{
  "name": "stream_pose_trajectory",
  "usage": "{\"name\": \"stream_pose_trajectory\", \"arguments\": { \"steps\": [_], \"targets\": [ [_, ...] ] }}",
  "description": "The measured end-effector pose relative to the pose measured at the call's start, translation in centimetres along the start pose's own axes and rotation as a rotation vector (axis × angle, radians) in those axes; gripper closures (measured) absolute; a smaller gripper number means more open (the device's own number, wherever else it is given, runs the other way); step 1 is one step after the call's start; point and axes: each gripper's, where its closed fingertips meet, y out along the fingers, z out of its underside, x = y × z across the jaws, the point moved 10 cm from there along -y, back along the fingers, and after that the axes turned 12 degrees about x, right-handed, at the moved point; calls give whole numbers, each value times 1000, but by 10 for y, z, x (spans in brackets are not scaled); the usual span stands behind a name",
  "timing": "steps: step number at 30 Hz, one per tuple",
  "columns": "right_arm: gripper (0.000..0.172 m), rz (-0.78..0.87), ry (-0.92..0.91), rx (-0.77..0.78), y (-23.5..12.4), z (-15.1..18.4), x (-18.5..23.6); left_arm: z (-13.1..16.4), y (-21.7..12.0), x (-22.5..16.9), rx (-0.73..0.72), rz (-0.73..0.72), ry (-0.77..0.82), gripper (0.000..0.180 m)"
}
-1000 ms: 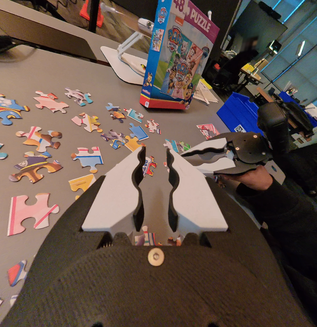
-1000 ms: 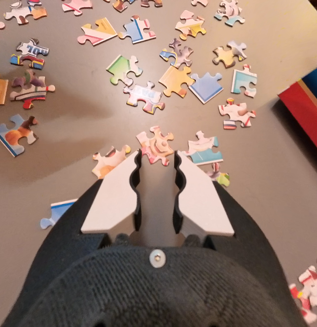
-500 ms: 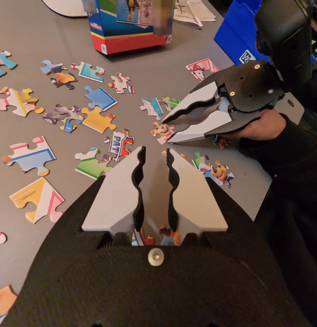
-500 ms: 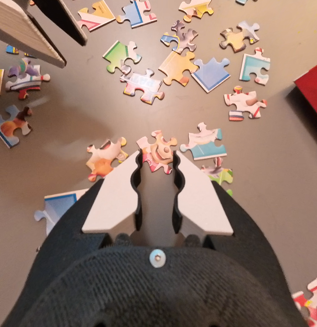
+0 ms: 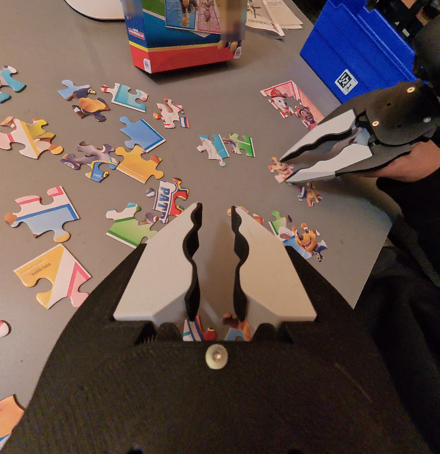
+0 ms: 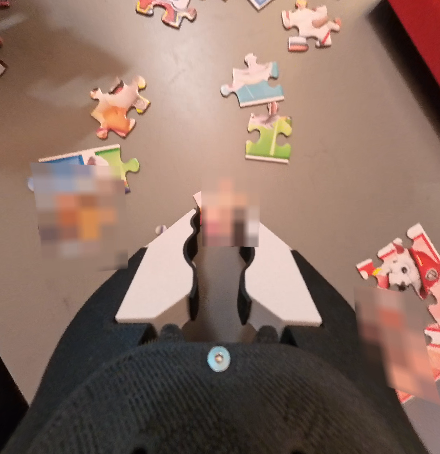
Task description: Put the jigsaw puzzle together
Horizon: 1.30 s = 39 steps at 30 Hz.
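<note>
My left gripper hangs open and empty over the grey table, its tips between a red-and-blue lettered piece and a piece with an orange pup. My right gripper is at the right of the left wrist view, low on the table, with its two tips closed on the edges of a small pink-and-orange pup piece. In the right wrist view this gripper shows the piece between its tips. A mosaic patch covers most of the piece there, so only its white corner shows.
Several loose pieces lie across the table. A teal piece and a green piece lie left of my right gripper. A red-bordered joined pair, a puzzle box, a blue bin and papers stand farther off. The table edge runs close at the right. There is about 20 centimeters between the tips of the two grippers.
My right gripper's jaws narrowed onto the pup piece and drew it back, away from the teal piece. The left view swung down toward the table, with its jaws unchanged.
</note>
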Motion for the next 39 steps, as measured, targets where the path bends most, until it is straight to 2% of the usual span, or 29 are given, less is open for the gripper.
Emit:
{"name": "stream_pose_trajectory", "arguments": {
  "steps": [14, 20, 26, 33, 39],
  "targets": [
    [142, 24, 91, 51, -24, 53, -10, -3, 0, -4, -16, -1, 12, 159],
    [143, 46, 110, 93, -38, 80, 10, -4, 4, -10, -5, 7, 28, 159],
    [152, 64, 59, 105, -47, 97, 33, -9, 10, -21, -17, 38, 56, 161],
    [138, 65, 70, 58, -50, 98, 36, -13, 7, -27, -68, 72, 58, 163],
    [131, 40, 13, -61, -48, 62, 36, -12, 6, -22, -77, 75, 38, 162]
  ]
}}
